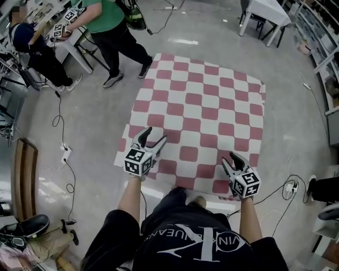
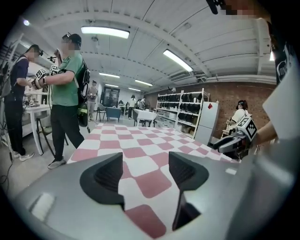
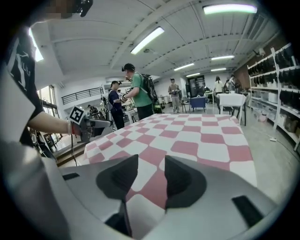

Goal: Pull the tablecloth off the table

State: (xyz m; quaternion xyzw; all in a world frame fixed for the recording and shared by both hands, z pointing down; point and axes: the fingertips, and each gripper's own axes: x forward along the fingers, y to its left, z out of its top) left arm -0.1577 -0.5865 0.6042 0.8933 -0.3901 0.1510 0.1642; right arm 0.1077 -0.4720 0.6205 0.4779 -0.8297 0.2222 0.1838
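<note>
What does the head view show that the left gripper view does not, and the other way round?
Only the head view shows the whole outline of the tablecloth, the cables and the left gripper seen from above. Only the left gripper view shows the ceiling lights, the shelves and the brick wall. Both show the checked tablecloth, the person in the green shirt and the right gripper.

head view: overhead, facing steeply down, takes in the whole tablecloth (image 1: 201,100), left tongs (image 1: 154,134) and right tongs (image 1: 229,158) | left gripper view: low, close over the cloth's near edge, facing across it | right gripper view: likewise | shared by gripper views: cloth, each other's tongs, person in green (image 1: 106,21)
</note>
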